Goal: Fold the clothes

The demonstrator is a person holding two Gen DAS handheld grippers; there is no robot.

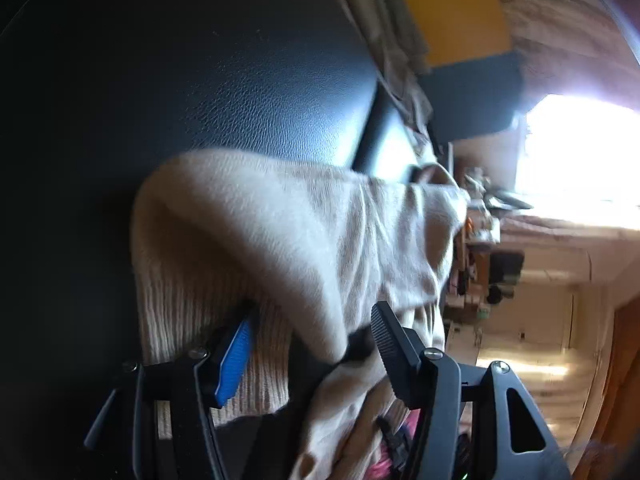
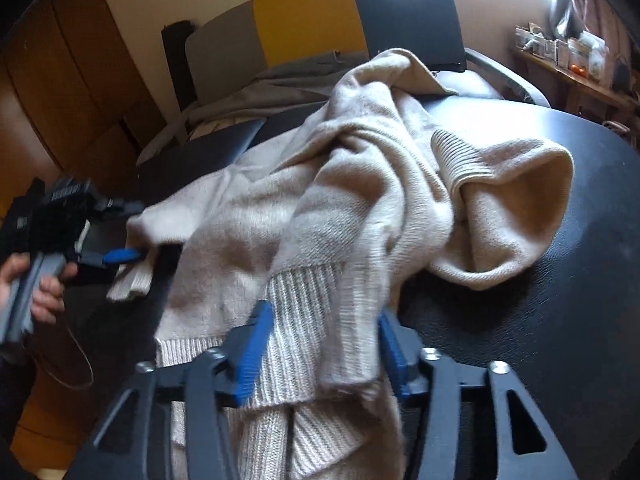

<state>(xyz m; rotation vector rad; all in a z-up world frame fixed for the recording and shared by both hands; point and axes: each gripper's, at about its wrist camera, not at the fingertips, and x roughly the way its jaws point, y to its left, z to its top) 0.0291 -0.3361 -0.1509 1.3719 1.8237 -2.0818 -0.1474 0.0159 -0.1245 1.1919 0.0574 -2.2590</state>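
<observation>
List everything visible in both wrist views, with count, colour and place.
sweater: one, beige knit, crumpled on the black table, ribbed hem toward the right claw
table: one, black leather-textured top, under the sweater
chair: one, black, behind the table
panel: one, yellow, beside a grey one, by the far wall
shelf: one, wooden, cluttered, right under the window
wardrobe: one, brown wood, left
left claw: one, black, blue pad, at the sweater's left edge
right claw: one, black, blue pads, open around the ribbed hem
hand: one, holding the left claw's handle
</observation>
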